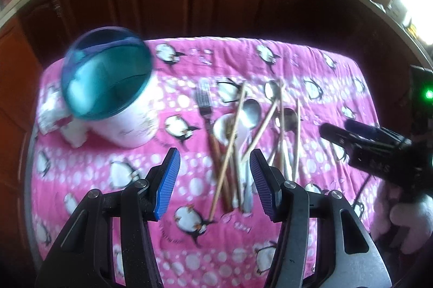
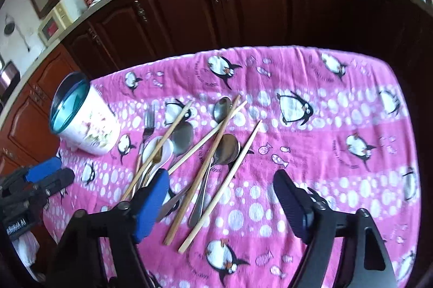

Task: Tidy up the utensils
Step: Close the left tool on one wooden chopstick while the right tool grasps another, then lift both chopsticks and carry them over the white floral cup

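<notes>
Nearest the lens in the left wrist view, the left gripper (image 1: 215, 171) stands with its blue-padded jaws wide apart and nothing between them, raised over the near ends of the utensil pile at lower centre. In the right wrist view the right gripper (image 2: 220, 196) is likewise spread wide and empty, at the bottom of the frame, its left pad overlapping the near handles in the picture.

Utensils lie heaped together on a pink penguin-print tablecloth (image 2: 338, 179) at frame centre:
- wooden chopsticks (image 2: 219, 188), several, crossing one another and lying over the spoons;
- metal spoons (image 2: 226, 148), bowls toward the far side;
- a white ceramic spoon (image 2: 155, 150) at the left of the heap, with a chopstick across it;
- a fork (image 1: 205, 104) with a brownish handle on the left edge of the heap, tines pointing away.

A white cup with a teal rim (image 1: 108, 88) sits on the cloth at left of frame, apart from the heap; its interior is blurred.

Dark wooden cabinets (image 2: 243, 4) under a countertop fill the upper part of both frames.
</notes>
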